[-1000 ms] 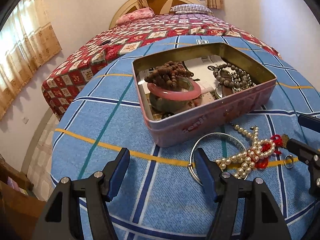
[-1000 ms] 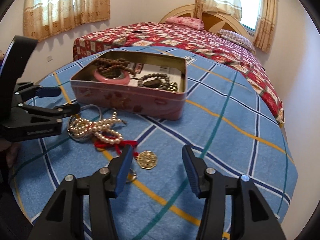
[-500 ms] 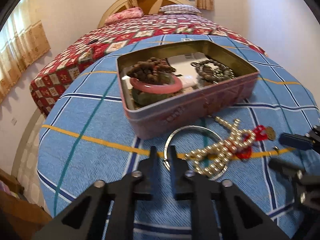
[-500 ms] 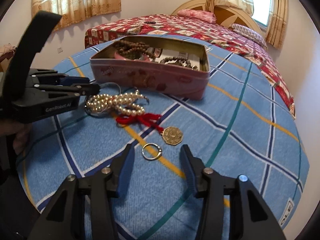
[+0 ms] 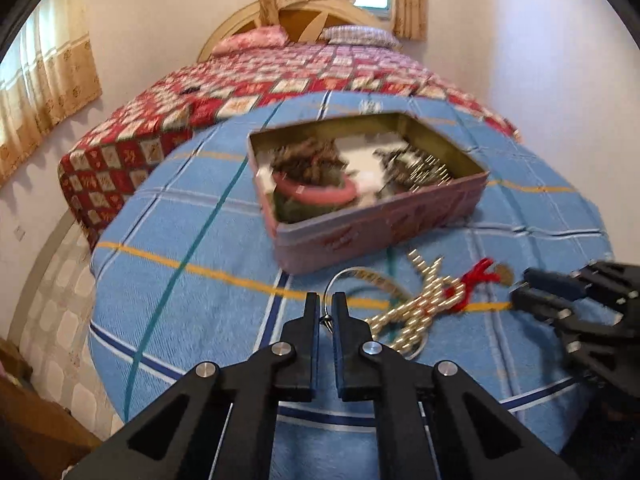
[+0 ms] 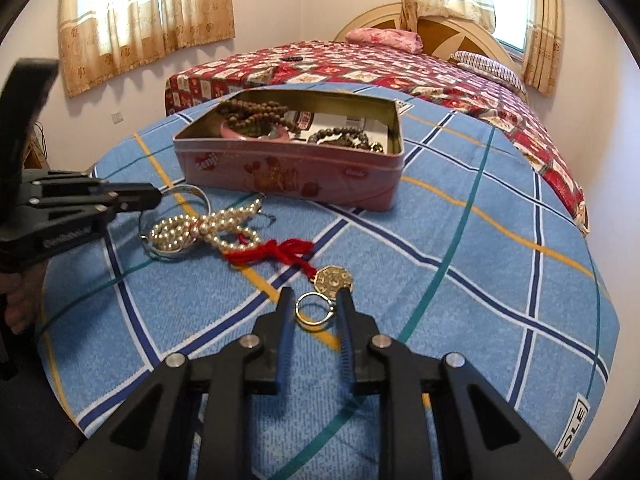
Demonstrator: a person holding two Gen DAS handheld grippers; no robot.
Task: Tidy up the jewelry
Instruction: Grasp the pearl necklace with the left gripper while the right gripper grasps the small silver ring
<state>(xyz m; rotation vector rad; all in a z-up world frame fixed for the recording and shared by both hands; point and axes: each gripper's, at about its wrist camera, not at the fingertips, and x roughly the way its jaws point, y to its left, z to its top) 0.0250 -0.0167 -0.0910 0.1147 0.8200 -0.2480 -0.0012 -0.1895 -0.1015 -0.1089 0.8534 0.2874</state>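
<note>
Left gripper (image 5: 326, 312) has just snapped closed, pinching the thin silver wire bangle (image 6: 176, 222); right gripper (image 6: 314, 306) has been closing, small silver ring (image 6: 314, 311) between its jaws, not clearly pinched. Both picks starting; open pink tin box (image 6: 288, 172) waits just beyond the white pearl strand (image 6: 208, 230).

left gripper (image 5: 326, 307) jaws clamped on silver bangle (image 5: 360, 276) | pink tin (image 5: 380, 224) beyond

Both wrist views look steeply down along their fingers, close over the blue checked cloth (image 5: 192, 320); both share the pink tin (image 6: 288, 168) and the bed (image 5: 280, 76).
</note>
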